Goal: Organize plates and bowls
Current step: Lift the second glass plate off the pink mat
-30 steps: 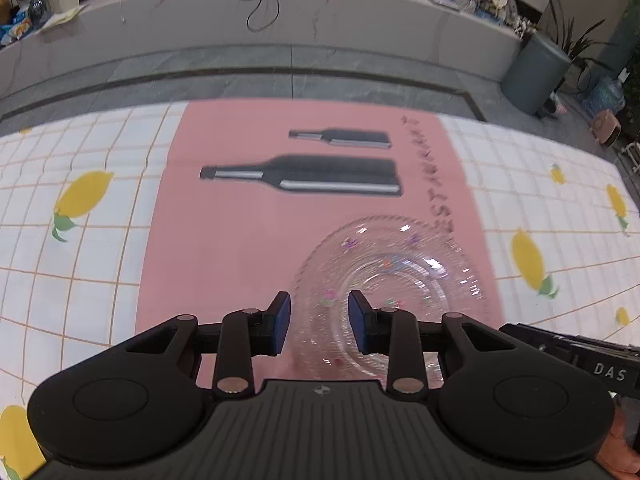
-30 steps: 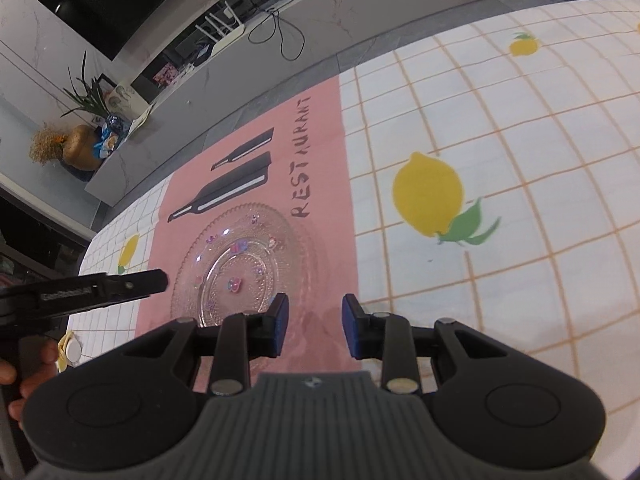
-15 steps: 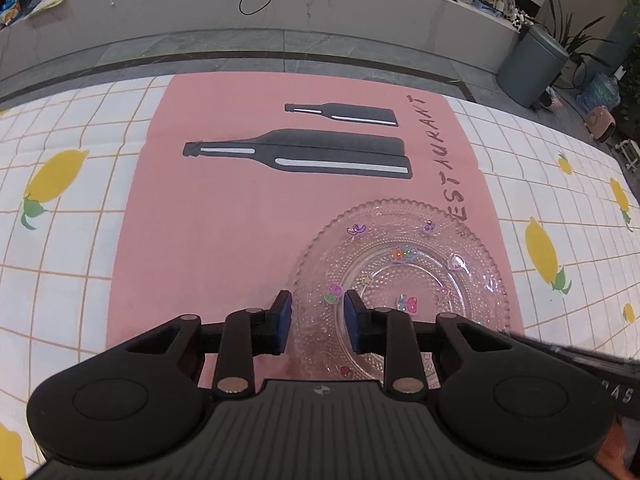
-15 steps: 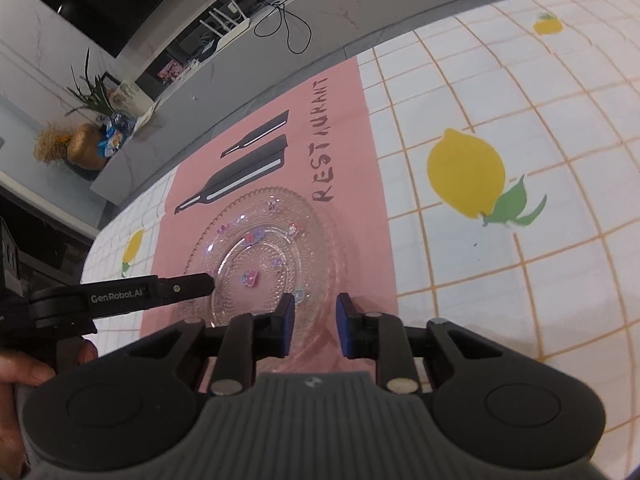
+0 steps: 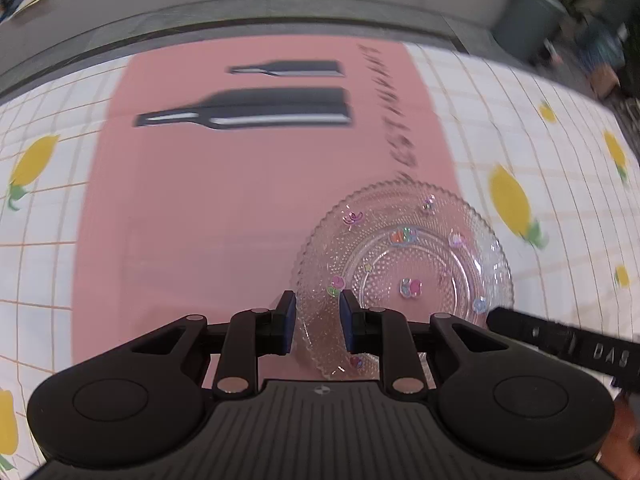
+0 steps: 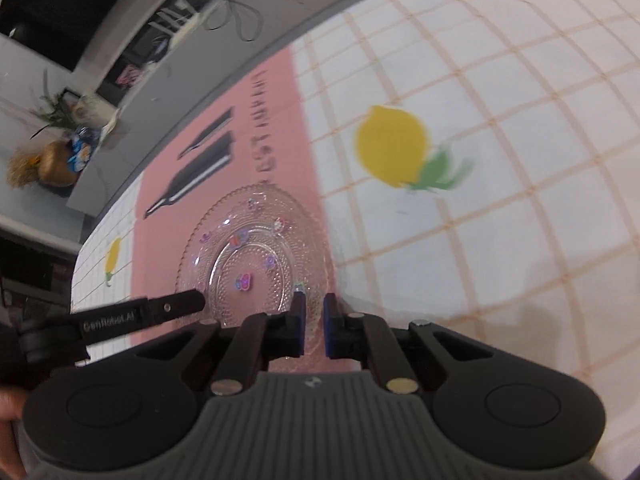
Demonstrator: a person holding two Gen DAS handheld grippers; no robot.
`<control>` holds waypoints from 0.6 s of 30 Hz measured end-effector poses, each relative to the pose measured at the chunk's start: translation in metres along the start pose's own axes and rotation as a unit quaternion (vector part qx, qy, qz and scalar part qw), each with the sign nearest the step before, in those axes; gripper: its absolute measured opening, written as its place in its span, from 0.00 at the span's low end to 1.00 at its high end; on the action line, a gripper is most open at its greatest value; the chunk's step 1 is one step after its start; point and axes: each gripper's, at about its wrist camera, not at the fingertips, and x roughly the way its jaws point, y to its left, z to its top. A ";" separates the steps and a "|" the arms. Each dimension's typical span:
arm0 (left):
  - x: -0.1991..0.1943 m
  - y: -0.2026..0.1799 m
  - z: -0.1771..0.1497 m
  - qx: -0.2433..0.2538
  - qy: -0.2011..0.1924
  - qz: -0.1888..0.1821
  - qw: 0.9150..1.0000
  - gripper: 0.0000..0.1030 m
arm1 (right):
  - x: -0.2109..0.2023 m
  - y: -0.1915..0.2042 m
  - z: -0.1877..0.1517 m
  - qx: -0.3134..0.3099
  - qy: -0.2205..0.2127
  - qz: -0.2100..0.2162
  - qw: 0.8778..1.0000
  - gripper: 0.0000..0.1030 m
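Note:
A clear beaded glass plate with small coloured stickers is over the pink strip of the tablecloth; it also shows in the right wrist view. My left gripper straddles the plate's near-left rim with its jaws a little apart. My right gripper has its jaws narrowed on the plate's right rim and appears to grip it. The right gripper's finger shows at the plate's right edge in the left wrist view. The left gripper's finger shows at the plate's left edge in the right wrist view.
The tablecloth is white with an orange grid and lemons, with a pink strip printed with bottles. A grey ledge runs behind the table. A grey bin stands at the far right.
Both grippers have closed in on the plate's rim from either side. The right jaws have narrowed around the rim. Both views are blurred by motion and have shifted over the cloth.

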 end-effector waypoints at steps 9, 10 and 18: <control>0.004 -0.041 -0.004 0.037 0.025 0.007 0.999 0.26 | -0.022 -0.023 0.001 0.011 0.005 -0.036 0.999 0.13; 0.004 -0.042 -0.004 0.038 0.022 0.008 0.999 0.27 | -0.022 -0.022 0.001 0.007 0.003 -0.039 0.999 0.13; 0.006 -0.039 -0.001 0.024 -0.001 -0.002 1.000 0.29 | -0.022 -0.011 -0.003 -0.035 -0.018 -0.057 0.998 0.20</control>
